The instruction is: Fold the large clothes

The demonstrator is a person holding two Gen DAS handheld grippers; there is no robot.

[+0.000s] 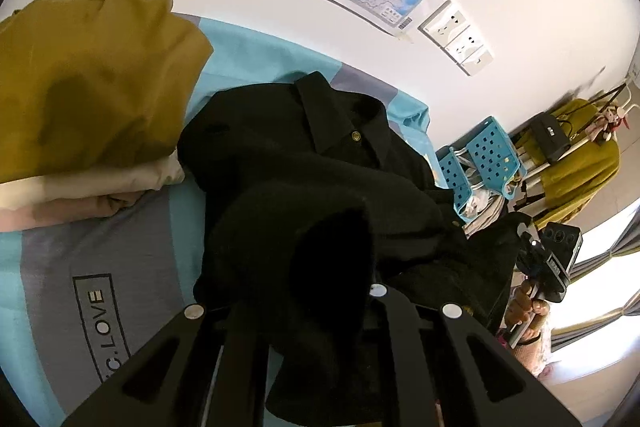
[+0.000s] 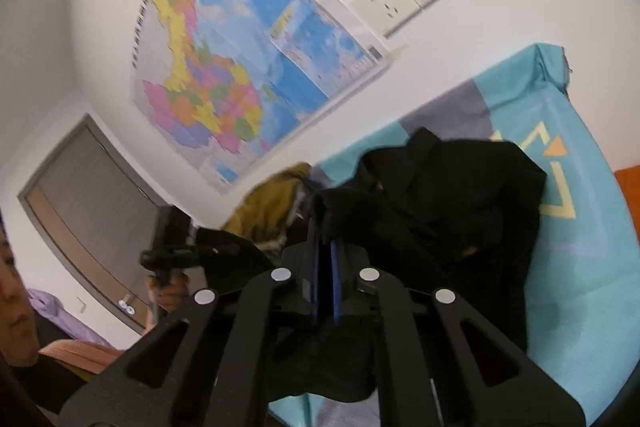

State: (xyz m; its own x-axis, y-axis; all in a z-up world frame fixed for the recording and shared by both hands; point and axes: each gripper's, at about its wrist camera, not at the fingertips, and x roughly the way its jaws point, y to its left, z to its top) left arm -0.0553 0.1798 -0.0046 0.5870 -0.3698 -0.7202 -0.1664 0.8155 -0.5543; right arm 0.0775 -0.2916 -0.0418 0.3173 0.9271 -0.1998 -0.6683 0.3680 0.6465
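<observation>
Two tools pinch the black coat (image 1: pixel 320 163) w/ fabric btwn pressed fingers, left tool (image 1: pixel 312 307) & right tool (image 2: pixel 326 239), coat bunched, unfolded on bed (image 1: pixel 52 259); mustard garment (image 1: pixel 88 75) already stacked, so approx. midway.

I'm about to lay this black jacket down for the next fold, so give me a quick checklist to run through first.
1. Right tongs pinching the black jacket: ok.
2. Left tongs gripping it: cannot tell, fabric drapes over them.
3. Jacket spread flat: not ok, bunched.
4. Collar visible for orienting: ok.
5. Mustard garment apart from the jacket: cannot tell, edges meet in view.
</observation>
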